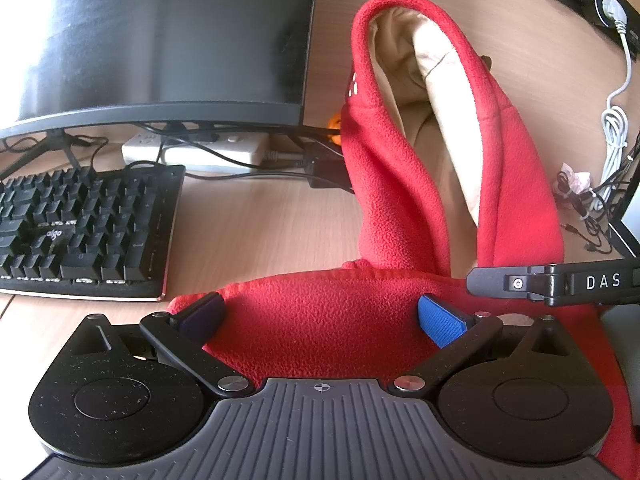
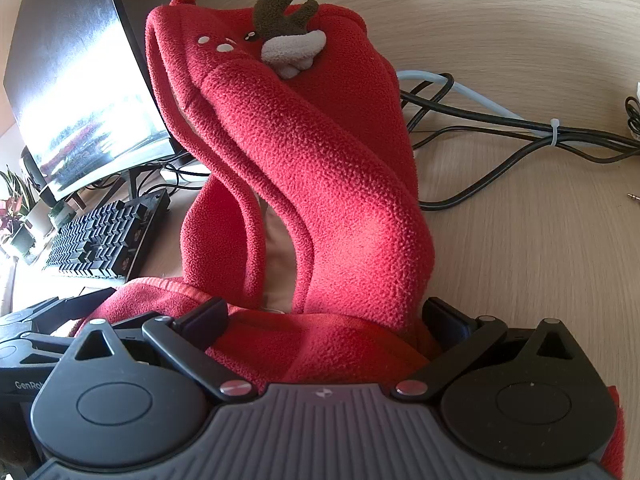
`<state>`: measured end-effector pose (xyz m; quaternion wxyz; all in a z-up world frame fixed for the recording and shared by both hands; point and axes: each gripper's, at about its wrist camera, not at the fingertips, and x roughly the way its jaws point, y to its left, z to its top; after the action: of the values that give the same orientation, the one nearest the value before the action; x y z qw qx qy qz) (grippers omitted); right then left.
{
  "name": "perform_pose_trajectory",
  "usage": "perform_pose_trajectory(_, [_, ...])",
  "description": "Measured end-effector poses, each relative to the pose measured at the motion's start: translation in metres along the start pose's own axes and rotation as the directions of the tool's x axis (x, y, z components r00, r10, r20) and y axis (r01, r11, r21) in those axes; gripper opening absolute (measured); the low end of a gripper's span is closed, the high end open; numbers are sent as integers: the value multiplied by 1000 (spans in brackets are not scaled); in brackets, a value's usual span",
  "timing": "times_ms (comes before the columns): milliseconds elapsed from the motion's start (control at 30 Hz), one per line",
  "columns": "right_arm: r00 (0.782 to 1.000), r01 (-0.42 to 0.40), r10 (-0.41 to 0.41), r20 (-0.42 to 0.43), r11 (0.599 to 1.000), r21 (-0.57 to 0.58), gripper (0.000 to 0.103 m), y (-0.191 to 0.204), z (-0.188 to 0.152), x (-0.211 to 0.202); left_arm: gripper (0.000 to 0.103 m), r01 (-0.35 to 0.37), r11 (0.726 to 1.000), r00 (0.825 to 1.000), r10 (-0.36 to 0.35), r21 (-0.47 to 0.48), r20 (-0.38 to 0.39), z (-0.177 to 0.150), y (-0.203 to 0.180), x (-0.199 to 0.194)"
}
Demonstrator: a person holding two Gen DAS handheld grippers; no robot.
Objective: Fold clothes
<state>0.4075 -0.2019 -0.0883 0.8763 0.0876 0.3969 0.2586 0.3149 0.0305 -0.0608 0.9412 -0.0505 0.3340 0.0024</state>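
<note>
A red fleece hooded garment (image 1: pixel 400 168) with a beige lining lies on the wooden desk, its hood stretched away from me. In the right wrist view the garment (image 2: pixel 320 168) shows a brown antler and a grey tuft (image 2: pixel 294 46) on the hood. My left gripper (image 1: pixel 320 320) is open, its blue pads wide apart with red fleece lying between them. My right gripper (image 2: pixel 324 320) is open too, its fingers on either side of a bunched fold of the fleece. The right gripper's arm (image 1: pixel 560 282) shows at the right of the left wrist view.
A dark monitor (image 1: pixel 160 40) and black keyboard (image 1: pixel 88 228) stand left of the garment, with a white power strip (image 1: pixel 196 152) behind. Black and white cables (image 2: pixel 520 132) run across the desk (image 2: pixel 520 260) on the right. Potted plants (image 2: pixel 16 208) sit far left.
</note>
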Motion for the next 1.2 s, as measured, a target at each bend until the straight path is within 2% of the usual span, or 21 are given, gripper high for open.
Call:
perform_pose_trajectory(233, [1000, -1, 1, 1, 1000, 2, 103, -2, -1, -1, 103, 3, 1000, 1000, -3, -29, 9, -1, 2, -1])
perform_pose_trajectory(433, [1000, -1, 1, 0, 1000, 2, 103, 0, -1, -3, 103, -5, 1000, 1000, 5, -23, -7, 1, 0, 1])
perform_pose_trajectory(567, [1000, 0, 0, 1, 1000, 4, 103, -1, 0, -3, 103, -35, 999, 999, 35, 1, 0, 2, -7, 2])
perform_pose_trajectory(1200, [1000, 1, -1, 1, 1000, 3, 103, -3, 0, 4, 103, 5, 1000, 1000, -5, -14, 8, 0, 8, 3])
